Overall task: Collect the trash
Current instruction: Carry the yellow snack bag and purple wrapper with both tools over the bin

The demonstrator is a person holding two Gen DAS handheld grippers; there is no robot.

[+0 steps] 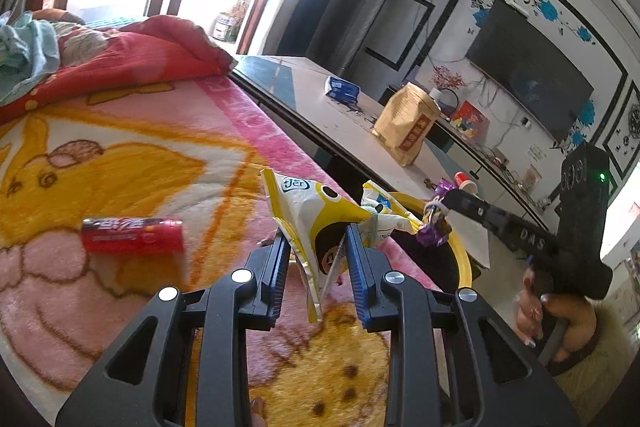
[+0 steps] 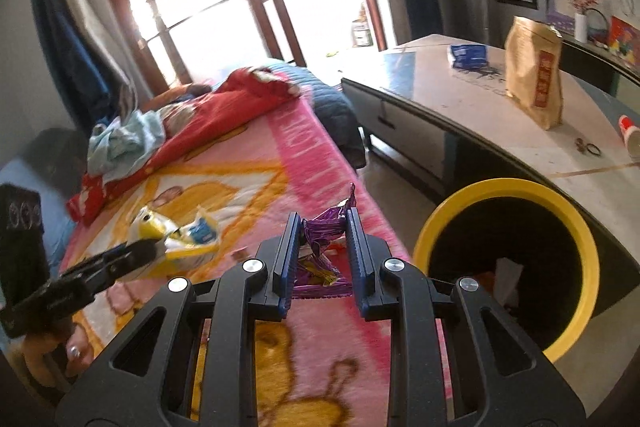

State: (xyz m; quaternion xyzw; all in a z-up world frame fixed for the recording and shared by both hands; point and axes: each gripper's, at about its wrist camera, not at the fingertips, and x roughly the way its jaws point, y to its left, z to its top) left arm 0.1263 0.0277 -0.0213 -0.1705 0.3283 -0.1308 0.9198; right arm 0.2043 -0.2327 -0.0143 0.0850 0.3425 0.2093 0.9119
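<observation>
A red tube-shaped packet (image 1: 132, 235) lies on the pink cartoon blanket (image 1: 120, 147); a brown paper bag (image 1: 408, 125) stands on the low table (image 1: 320, 95) beyond. The left gripper (image 1: 318, 247) pinches a yellow-white snack wrapper (image 1: 316, 215). The right gripper (image 2: 323, 227) clamps a purple candy wrapper (image 2: 320, 231) just beside the yellow-rimmed bin (image 2: 504, 187).

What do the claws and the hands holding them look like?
Each claw is black plastic with silver screws and blue ribbed pads. The right one's body has "DAS" lettering and a small green light. The right hand has painted nails and a fuzzy cream sleeve.
</observation>
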